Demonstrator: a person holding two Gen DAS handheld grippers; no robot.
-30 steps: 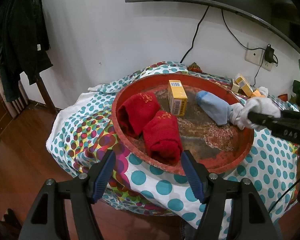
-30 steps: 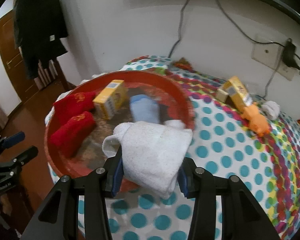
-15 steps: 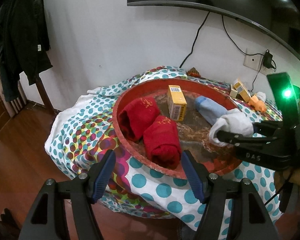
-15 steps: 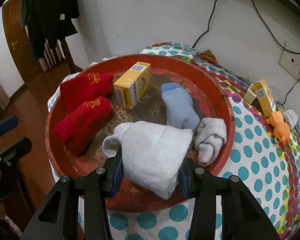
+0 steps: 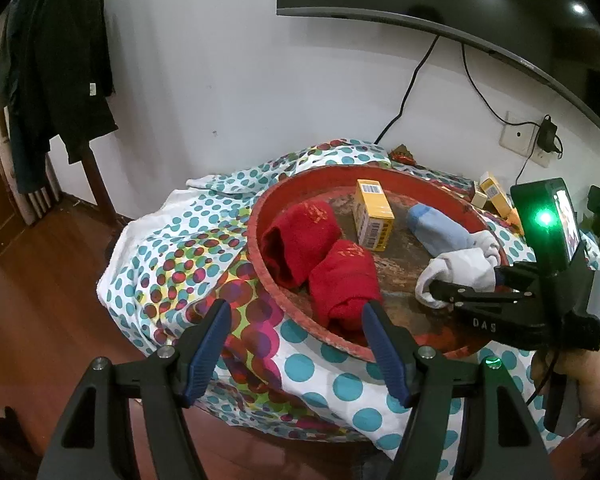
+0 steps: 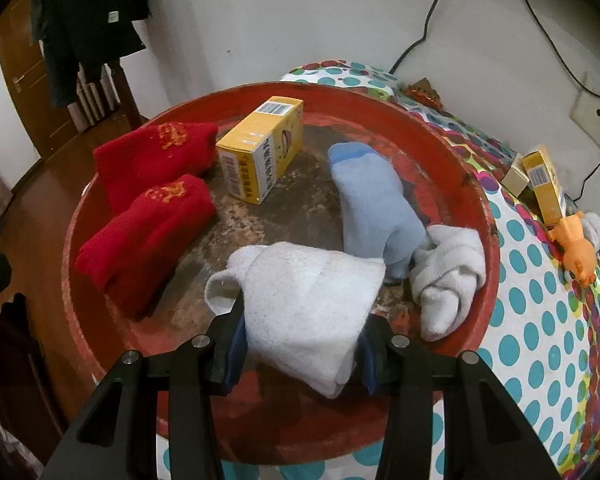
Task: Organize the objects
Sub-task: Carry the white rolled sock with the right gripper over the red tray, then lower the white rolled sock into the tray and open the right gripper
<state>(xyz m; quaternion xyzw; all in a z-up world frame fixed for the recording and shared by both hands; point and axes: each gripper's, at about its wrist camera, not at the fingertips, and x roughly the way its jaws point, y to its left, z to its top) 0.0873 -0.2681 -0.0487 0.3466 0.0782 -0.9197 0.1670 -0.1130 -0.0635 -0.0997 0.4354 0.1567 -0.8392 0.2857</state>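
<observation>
A round red tray (image 6: 452, 136) (image 5: 260, 216) sits on a polka-dot cloth. In it lie two red socks (image 6: 148, 224) (image 5: 340, 280), a yellow box (image 6: 260, 148) (image 5: 372, 216), a light blue sock (image 6: 376, 204) (image 5: 436, 232) and a crumpled white sock (image 6: 448, 272). My right gripper (image 6: 300, 344) is shut on a rolled white sock (image 6: 312, 300) and holds it over the tray's near side; it also shows in the left wrist view (image 5: 460, 272). My left gripper (image 5: 296, 344) is open and empty, near the tray's front rim.
Two small yellow boxes (image 6: 544, 180), an orange toy (image 6: 576, 244) and a white sock (image 6: 594, 228) lie on the cloth (image 6: 540, 320) right of the tray. Cables and a wall socket (image 5: 516, 136) are behind. A chair with dark clothes (image 5: 60, 80) stands left.
My right gripper has carried the white sock leftward and forward, from over the tray's right rim to above its inside. The left gripper has barely moved.
</observation>
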